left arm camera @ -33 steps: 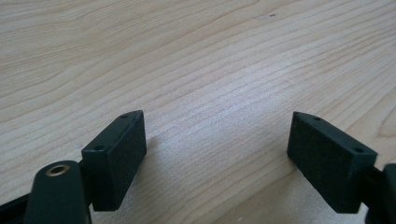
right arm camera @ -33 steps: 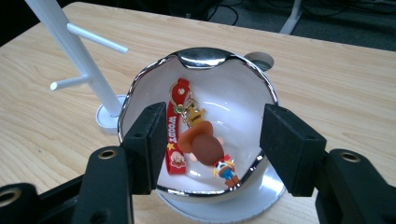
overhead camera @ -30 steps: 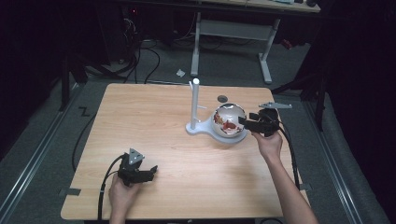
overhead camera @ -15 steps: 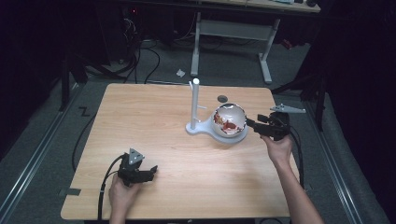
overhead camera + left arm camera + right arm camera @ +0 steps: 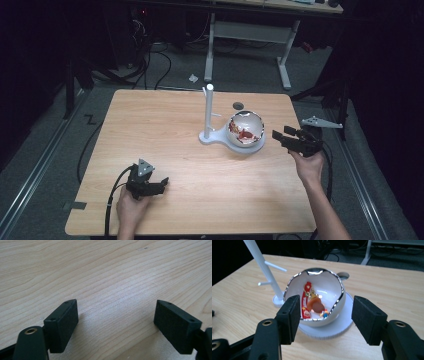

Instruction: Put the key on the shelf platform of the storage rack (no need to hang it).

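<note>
A white egg-shaped bowl (image 5: pixel 246 129) (image 5: pixel 317 287) with a silver rim stands on a white base next to a thin white post (image 5: pixel 208 111) (image 5: pixel 263 267) with short pegs. Inside the bowl lie a red packet (image 5: pixel 306 300) and a small brown-and-gold charm (image 5: pixel 315 303). My right gripper (image 5: pixel 280 137) (image 5: pixel 325 317) is open and empty, held a short way to the right of the bowl and pointing at it. My left gripper (image 5: pixel 159 185) (image 5: pixel 116 322) is open and empty, low over bare wood near the table's front left.
The wooden table (image 5: pixel 165 130) has a round cable hole (image 5: pixel 238 105) behind the bowl. A grey desk frame (image 5: pixel 250 35) and cables stand on the floor beyond the far edge. The right table edge runs close to my right hand (image 5: pixel 310 167).
My right gripper has drawn back to the right, away from the bowl, over the last second. The left gripper has stayed still.
</note>
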Tool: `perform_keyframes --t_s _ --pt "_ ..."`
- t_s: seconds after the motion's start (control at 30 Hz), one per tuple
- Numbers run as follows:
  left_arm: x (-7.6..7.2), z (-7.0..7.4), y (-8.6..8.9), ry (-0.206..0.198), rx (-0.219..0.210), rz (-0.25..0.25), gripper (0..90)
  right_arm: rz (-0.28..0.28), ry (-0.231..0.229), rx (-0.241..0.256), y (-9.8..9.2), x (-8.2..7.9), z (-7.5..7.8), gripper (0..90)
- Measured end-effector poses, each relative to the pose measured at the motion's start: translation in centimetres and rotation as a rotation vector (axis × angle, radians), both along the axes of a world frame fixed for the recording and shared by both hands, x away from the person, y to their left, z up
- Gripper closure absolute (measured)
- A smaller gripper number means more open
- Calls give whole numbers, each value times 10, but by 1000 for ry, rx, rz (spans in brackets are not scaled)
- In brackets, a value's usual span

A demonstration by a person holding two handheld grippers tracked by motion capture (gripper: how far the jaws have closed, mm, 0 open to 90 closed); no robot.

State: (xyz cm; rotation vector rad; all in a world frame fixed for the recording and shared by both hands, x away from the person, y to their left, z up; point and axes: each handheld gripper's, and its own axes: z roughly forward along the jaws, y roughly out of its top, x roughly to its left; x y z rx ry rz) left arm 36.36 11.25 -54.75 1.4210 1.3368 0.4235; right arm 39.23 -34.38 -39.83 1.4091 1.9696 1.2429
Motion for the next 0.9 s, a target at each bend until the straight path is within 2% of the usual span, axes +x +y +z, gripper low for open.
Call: perform_keyframes --t_s 0.2,0.5,0.9 --pt "0 0 0 0 1 -1 199 -4 -24 9 -8 -13 -1 423" --pt "0 0 0 0 0 0 199 8 -33 19 -14 -32 -6 427" --pt "0 0 0 0 0 0 199 50 -42 46 -4 -47 -16 419"
